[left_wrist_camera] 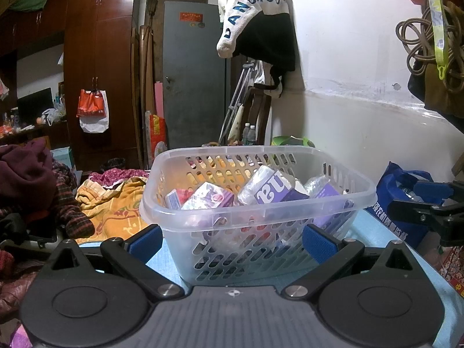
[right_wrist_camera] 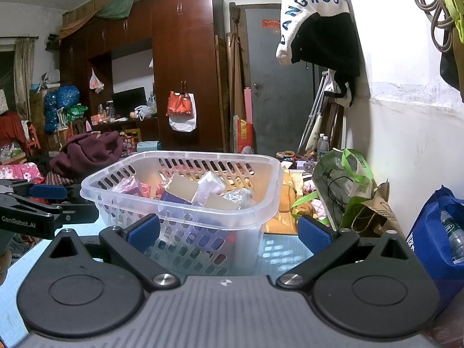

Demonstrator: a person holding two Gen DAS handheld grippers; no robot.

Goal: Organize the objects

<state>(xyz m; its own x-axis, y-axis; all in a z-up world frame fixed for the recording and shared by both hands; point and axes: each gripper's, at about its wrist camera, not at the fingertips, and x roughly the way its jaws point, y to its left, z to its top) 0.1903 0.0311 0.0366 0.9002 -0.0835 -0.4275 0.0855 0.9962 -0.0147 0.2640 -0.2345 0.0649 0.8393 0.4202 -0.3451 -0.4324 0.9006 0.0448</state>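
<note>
A clear slotted plastic basket stands on a light blue table. It holds several purple and white packets and small boxes. My left gripper is open and empty, with its blue pads either side of the basket's near wall. In the right wrist view the basket sits ahead and slightly left, with packets and boxes inside. My right gripper is open and empty, just in front of the basket's near right corner. The right gripper also shows at the right edge of the left wrist view.
A blue shopping bag with a water bottle stands at the right. A green and clear bag and a brown paper bag sit by the white wall. Clothes are piled on the left. A jacket hangs above.
</note>
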